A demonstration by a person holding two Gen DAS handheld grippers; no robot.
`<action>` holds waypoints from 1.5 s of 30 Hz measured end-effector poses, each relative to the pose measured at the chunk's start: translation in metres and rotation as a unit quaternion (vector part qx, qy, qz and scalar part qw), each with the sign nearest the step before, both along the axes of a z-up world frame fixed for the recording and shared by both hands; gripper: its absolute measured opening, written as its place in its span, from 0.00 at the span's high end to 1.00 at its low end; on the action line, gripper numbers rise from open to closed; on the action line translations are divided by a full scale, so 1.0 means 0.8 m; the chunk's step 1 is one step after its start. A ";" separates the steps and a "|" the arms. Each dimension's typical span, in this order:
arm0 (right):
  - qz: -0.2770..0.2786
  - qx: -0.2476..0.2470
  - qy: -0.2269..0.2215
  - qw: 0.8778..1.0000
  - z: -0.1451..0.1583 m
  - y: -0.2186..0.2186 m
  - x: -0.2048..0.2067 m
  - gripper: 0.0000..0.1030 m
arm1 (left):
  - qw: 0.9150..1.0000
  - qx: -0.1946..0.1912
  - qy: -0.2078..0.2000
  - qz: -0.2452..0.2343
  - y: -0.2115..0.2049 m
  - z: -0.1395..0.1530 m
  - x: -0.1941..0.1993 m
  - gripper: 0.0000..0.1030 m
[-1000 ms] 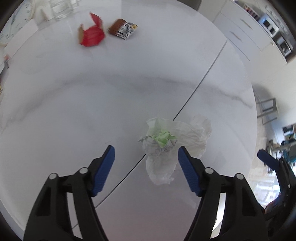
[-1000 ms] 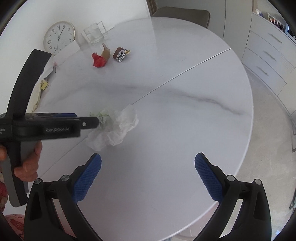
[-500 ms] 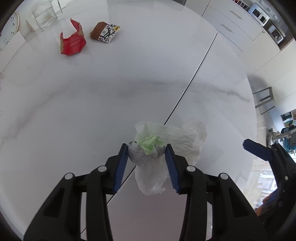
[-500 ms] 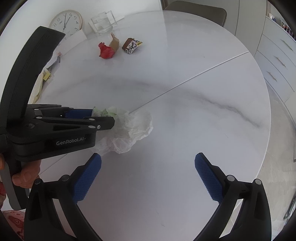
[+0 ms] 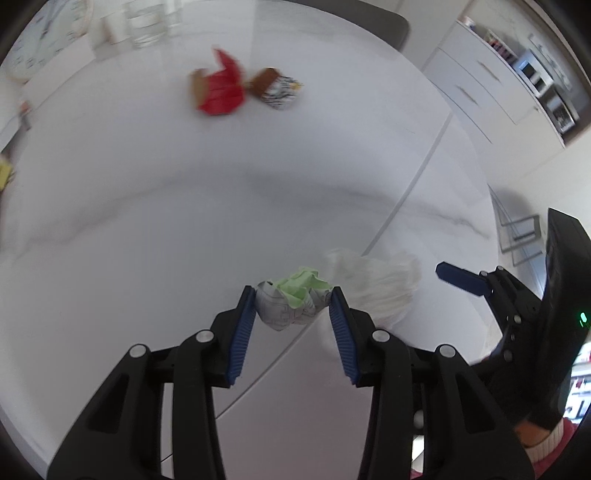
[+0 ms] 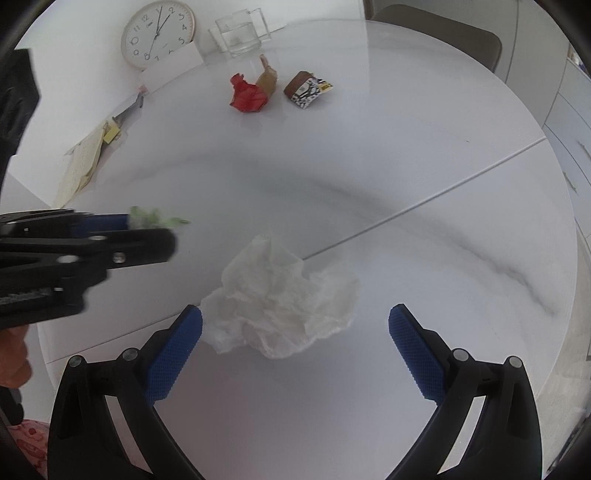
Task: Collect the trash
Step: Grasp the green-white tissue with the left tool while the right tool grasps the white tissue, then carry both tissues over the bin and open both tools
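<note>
My left gripper is shut on a crumpled green and white paper ball and holds it above the white marble table. The ball also shows in the right wrist view, left of a crumpled white tissue that lies on the table. My right gripper is open, its fingers on either side of the tissue. A red crumpled wrapper and a brown patterned wrapper lie at the far side.
A round clock leans at the back, beside a clear glass container. Papers lie at the table's left edge. A chair back stands behind the table, and white drawers are at the right.
My left gripper has shut on the green and white ball and lifted it left, away from the tissue. My right gripper has moved forward to straddle the tissue.
</note>
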State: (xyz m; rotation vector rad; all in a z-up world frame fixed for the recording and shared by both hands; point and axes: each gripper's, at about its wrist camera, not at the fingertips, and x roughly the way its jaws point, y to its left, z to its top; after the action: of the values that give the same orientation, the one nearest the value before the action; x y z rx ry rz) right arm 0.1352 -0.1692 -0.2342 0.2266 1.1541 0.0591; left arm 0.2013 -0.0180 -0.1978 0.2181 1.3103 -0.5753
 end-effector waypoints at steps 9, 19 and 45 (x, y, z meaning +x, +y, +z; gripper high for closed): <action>0.018 -0.023 0.035 0.999 -0.013 0.025 0.011 0.88 | 0.998 0.026 -0.015 0.049 0.072 0.002 -0.007 0.61; -0.016 -0.031 0.017 0.999 0.025 0.011 -0.054 0.90 | 0.999 0.012 -0.034 0.002 0.048 0.025 -0.056 0.61; -0.152 -0.045 0.038 0.987 0.045 -0.143 -0.384 0.89 | 0.980 0.016 -0.007 -0.196 -0.161 0.022 -0.321 0.61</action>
State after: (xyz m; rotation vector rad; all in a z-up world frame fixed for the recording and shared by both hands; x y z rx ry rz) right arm -0.1721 -0.2838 -0.1986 0.3239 1.1831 -0.2732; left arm -0.0558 -0.1470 -0.1805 0.5137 1.2700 -0.8836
